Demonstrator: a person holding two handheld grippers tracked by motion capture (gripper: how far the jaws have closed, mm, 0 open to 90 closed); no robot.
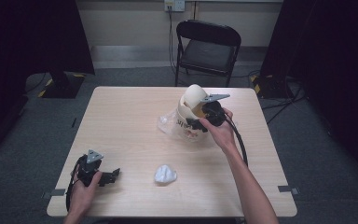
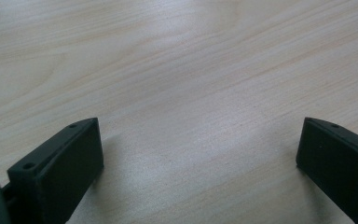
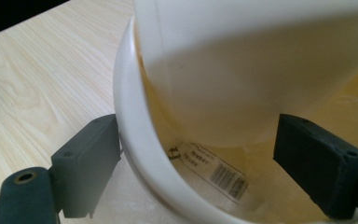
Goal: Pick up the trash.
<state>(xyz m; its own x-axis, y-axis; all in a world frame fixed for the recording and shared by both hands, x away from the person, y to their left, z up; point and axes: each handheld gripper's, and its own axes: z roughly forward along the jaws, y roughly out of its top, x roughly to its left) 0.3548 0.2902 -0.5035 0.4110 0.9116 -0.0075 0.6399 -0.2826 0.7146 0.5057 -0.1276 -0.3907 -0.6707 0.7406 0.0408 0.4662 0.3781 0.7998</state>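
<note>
A cream tub [image 1: 186, 125] with red print stands right of the table's middle, on a clear plastic bag [image 1: 167, 125]. A rounded cream piece [image 1: 193, 95] rises out of it. My right gripper [image 1: 195, 123] is at the tub's near side. In the right gripper view my right gripper [image 3: 200, 163] is open and straddles the tub's rim [image 3: 135, 140], one jaw outside, the other inside by the cream piece [image 3: 242, 70]. A barcode label [image 3: 214, 170] lies in the tub. My left gripper [image 1: 114, 175] rests low at the front left, and in its own view my left gripper [image 2: 198, 158] is open over bare wood.
A crumpled white wad [image 1: 165, 174] lies near the front edge between the two hands. The wooden table [image 1: 121, 121] has room on its left half. A black folding chair [image 1: 208, 46] stands behind the far edge.
</note>
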